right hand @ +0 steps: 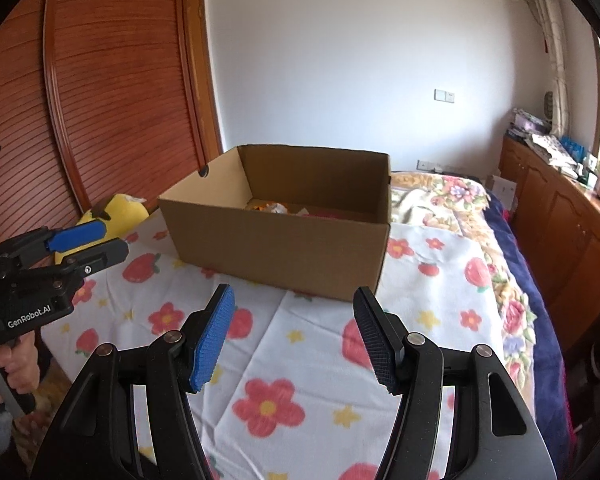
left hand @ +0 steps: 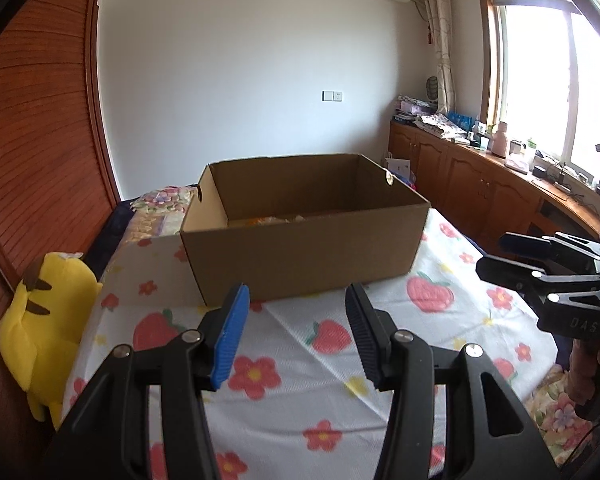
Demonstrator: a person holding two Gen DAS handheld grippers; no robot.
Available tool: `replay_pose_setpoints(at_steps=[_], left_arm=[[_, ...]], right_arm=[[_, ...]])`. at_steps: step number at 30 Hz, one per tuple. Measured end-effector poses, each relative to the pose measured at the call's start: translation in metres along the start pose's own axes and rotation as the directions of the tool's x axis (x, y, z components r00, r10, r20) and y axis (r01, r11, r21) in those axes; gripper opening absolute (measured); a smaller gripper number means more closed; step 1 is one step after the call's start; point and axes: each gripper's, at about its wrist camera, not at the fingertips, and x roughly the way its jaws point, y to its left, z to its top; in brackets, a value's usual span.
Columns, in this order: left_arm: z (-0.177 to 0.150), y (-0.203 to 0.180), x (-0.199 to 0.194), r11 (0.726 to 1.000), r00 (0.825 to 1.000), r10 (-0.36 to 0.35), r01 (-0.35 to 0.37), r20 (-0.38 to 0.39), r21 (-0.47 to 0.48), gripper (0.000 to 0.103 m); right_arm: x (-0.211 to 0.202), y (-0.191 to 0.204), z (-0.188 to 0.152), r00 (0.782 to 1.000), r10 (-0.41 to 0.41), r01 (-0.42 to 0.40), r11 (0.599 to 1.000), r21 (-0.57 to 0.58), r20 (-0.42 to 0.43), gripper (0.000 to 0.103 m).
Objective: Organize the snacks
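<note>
The snacks [right hand: 278,207] lie low inside the cardboard box [right hand: 276,252], which stands toward the far edge of the floral-clothed table [right hand: 268,360]. Both our left hand-held gripper [left hand: 296,336] and right hand-held gripper [right hand: 294,340] have jaws apart and empty. We should, we think, approach the box from both sides, level and slowly.

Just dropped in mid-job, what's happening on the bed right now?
A person holds a set of tongs in each hand over the flowered cloth. The left tongs and right tongs are both open and empty, pointing at the open cardboard box. A few snack packets lie inside it. A yellow plush toy sits beside the bed.
</note>
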Motion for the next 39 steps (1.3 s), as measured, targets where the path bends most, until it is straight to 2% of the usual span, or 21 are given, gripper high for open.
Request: replay_pose_setpoints(at_steps=[7,18,20,22,26,32,33,34,36,39], left_arm=[[-0.022,-0.017,-0.029,1.0,0.999,0.025,-0.026,0.034,0.017,0.051],[-0.041,-0.029,-0.073,0.999,0.997,0.043,-0.042,0.059,-0.009,0.054],[-0.042,-0.029,-0.08,0.999,0.996,0.053,-0.052,0.065,-0.01,0.056],[-0.045,-0.03,-0.087,0.997,0.994,0.071,-0.07,0.083,-0.012,0.068],[-0.048,-0.028,-0.098,0.994,0.988,0.106,-0.104,0.116,-0.018,0.07],[-0.053,-0.029,-0.103,0.991,0.984,0.133,-0.13,0.119,-0.035,0.071],[-0.054,-0.028,-0.103,0.991,0.984,0.135,-0.131,0.119,-0.039,0.073],[-0.055,-0.028,-0.103,0.99,0.984,0.135,-0.131,0.118,-0.042,0.082],[-0.058,-0.027,-0.104,0.99,0.983,0.136,-0.131,0.123,-0.048,0.088],[-0.061,-0.026,-0.104,0.989,0.983,0.143,-0.137,0.118,-0.053,0.092]], right_arm=[[-0.022,0.0,-0.024,0.999,-0.035,0.035,0.999,0.02,0.008,0.066],[-0.055,0.006,-0.053,0.996,-0.082,0.081,0.996,0.044,0.033,0.072],[-0.061,0.007,-0.055,0.995,-0.088,0.087,0.995,0.046,0.04,0.072],[-0.067,0.008,-0.057,0.995,-0.089,0.087,0.995,0.05,0.047,0.074],[-0.079,0.013,-0.059,0.992,-0.099,0.095,0.994,0.056,0.077,0.081],[-0.091,0.016,-0.063,0.988,-0.1,0.092,0.993,0.072,0.114,0.089],[-0.092,0.016,-0.063,0.988,-0.104,0.096,0.993,0.074,0.117,0.09],[-0.093,0.017,-0.064,0.987,-0.11,0.101,0.992,0.075,0.119,0.09],[-0.095,0.018,-0.066,0.985,-0.117,0.108,0.991,0.076,0.126,0.092],[-0.095,0.019,-0.069,0.985,-0.12,0.111,0.991,0.077,0.126,0.092]])
